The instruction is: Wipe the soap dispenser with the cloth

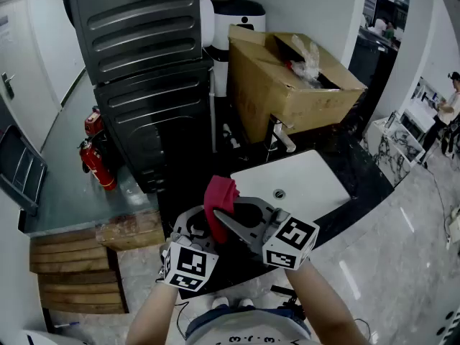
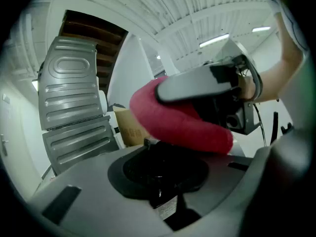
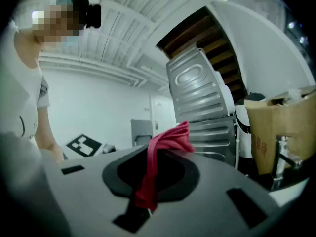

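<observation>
Above the near edge of the black counter (image 1: 363, 178), just in front of the white sink (image 1: 305, 185), the two grippers meet almost nose to nose. The left gripper (image 2: 163, 181) has its jaws clamped on the soap dispenser (image 2: 160, 174), a black bottle with a small pale label low on its body, which stands upright between them. The right gripper (image 3: 148, 181) pinches the cloth (image 3: 158, 157) (a red one) tight between its jaws, with a loose fold rising above them and a short tail hanging below.

From the left gripper view, the cloth bulges across the top of the dispenser and lies against it, with one grey jaw of the right gripper laid over the red fabric. From the head view the cloth shows as a red bunch sticking up between the two marker cubes; the dispenser itself cannot be made out there.

Behind the sink a faucet (image 1: 282, 136) stands at the counter's back edge, with an open cardboard box (image 1: 287, 85) beyond it. Ribbed grey panels (image 1: 136, 20) lean to the left, and two red fire extinguishers (image 1: 97, 165) sit on the floor beside them.
</observation>
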